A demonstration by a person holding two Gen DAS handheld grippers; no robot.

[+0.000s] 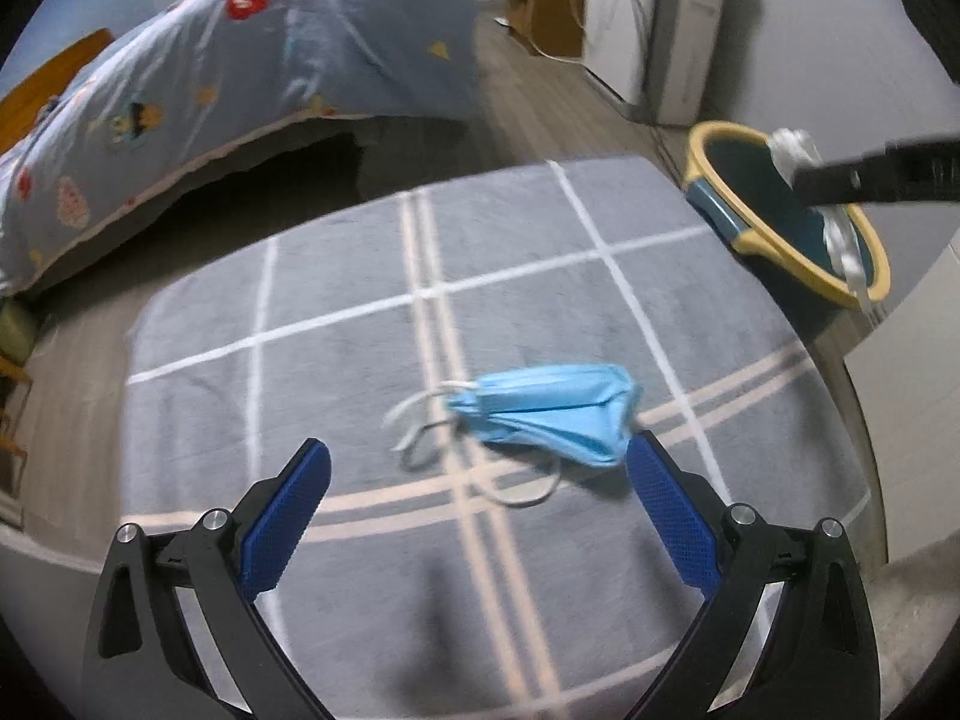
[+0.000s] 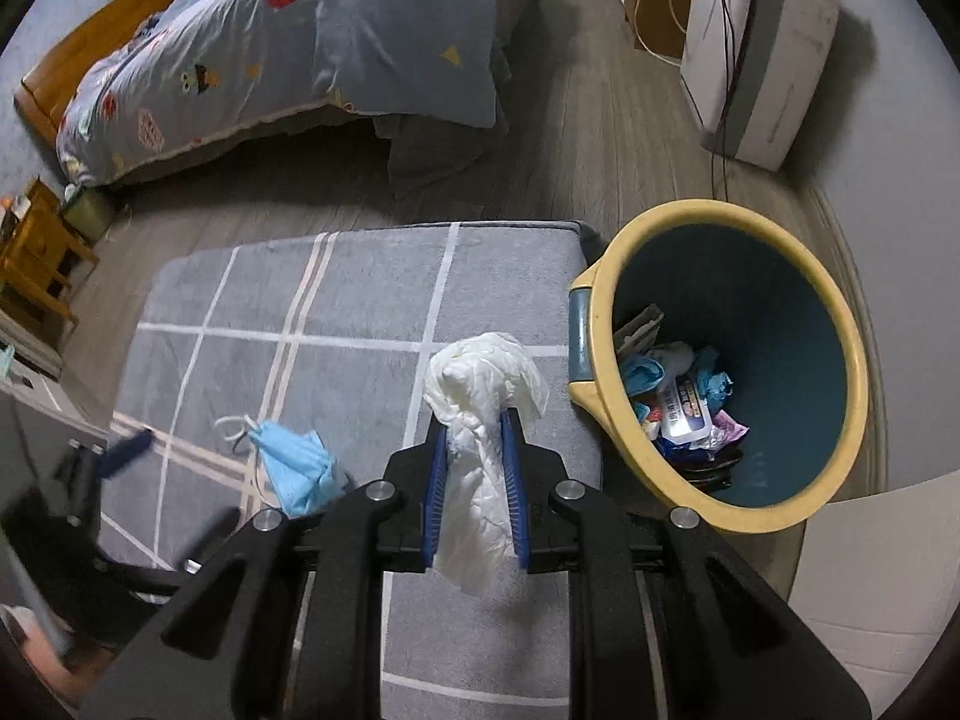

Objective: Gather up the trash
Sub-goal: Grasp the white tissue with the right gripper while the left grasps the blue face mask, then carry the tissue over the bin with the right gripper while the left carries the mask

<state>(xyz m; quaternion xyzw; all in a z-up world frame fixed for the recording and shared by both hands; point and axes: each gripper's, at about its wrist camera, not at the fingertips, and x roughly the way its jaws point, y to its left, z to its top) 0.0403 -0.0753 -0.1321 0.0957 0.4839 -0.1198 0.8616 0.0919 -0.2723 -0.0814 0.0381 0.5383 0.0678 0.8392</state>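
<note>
face mask (image 1: 552,414): showing light blue, with white ear loops
crumpled tissue (image 2: 480,414): showing white
bin (image 2: 852,372): showing teal inside, with a yellow rim
bench cover (image 1: 336,276): showing grey, crossed by white and cream lines
quilt (image 2: 336,42): showing grey-blue, carrying red and yellow cartoon motifs
hand-held gripper pads (image 1: 288,516): showing blue on black frames

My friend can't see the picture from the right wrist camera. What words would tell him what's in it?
The right gripper is shut on a crumpled white tissue, beside a yellow-rimmed trash bin already holding wrappers. A blue face mask lies on the grey checked mat to the left.
</note>
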